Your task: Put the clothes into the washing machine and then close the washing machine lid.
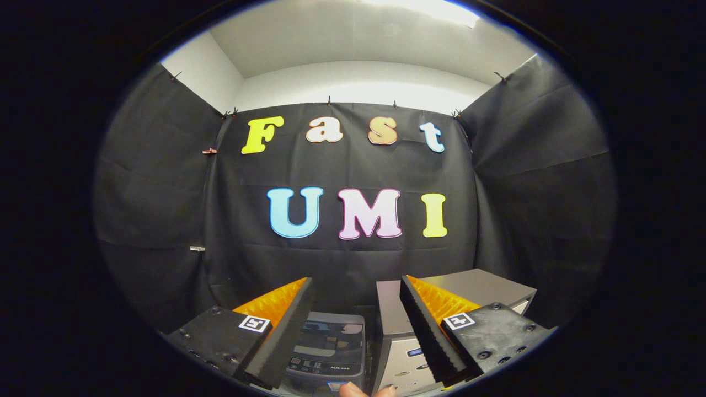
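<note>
Looking along the gripper [356, 325], what did you make of it?
— Its fingers stood wide apart with nothing between them, held high and facing the booth's cloth wall [353, 259]. Beyond and below them sat a small washing machine [330, 347], its lid seemingly down; a grey box [469, 284] stood just beside it. A fingertip [353, 390] showed beneath.
— And the clothes?
— I could point to none. Lid down fits before loading or after closing, so I'd only advise tilting down to check

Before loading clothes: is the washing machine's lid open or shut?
Shut, it seems: the washing machine, seen between the open hand-held gripper fingers, shows a flat dark lid lying over its top, no drum opening visible.
</note>
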A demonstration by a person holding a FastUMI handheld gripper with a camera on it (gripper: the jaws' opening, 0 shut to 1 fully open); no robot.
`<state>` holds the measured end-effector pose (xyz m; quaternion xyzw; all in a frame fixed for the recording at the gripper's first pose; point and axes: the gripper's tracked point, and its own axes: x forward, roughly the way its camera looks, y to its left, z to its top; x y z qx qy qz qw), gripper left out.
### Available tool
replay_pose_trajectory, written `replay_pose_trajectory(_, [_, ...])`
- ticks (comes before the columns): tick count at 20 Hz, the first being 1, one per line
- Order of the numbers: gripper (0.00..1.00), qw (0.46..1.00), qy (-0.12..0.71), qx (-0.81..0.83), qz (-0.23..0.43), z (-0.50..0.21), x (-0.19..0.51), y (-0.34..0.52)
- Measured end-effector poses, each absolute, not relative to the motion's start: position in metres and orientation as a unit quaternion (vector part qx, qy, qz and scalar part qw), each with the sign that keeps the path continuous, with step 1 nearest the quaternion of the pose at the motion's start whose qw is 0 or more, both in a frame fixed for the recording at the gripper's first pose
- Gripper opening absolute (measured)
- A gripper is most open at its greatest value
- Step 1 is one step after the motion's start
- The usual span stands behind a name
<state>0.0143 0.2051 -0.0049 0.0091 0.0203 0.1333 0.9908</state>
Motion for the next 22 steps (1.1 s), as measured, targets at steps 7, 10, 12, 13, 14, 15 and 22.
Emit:
replay_pose_trajectory(7, [0.98,0.991,0.026,0.003,0.131,-0.014,0.016,0.201])
replay_pose_trajectory(10, [0.98,0.991,0.027,0.002,0.133,-0.015,0.015,0.202])
replay_pose_trajectory(12, [0.98,0.991,0.028,0.002,0.134,-0.016,0.015,0.204])
replay_pose_trajectory(13, [0.98,0.990,0.029,0.001,0.136,-0.017,0.015,0.206])
replay_pose_trajectory(14, [0.98,0.990,0.029,0.002,0.138,-0.017,0.015,0.207])
replay_pose_trajectory(15, [0.98,0.990,0.029,0.001,0.138,-0.017,0.014,0.207])
replay_pose_trajectory(22, [0.98,0.990,0.034,-0.007,0.133,-0.024,0.016,0.207])
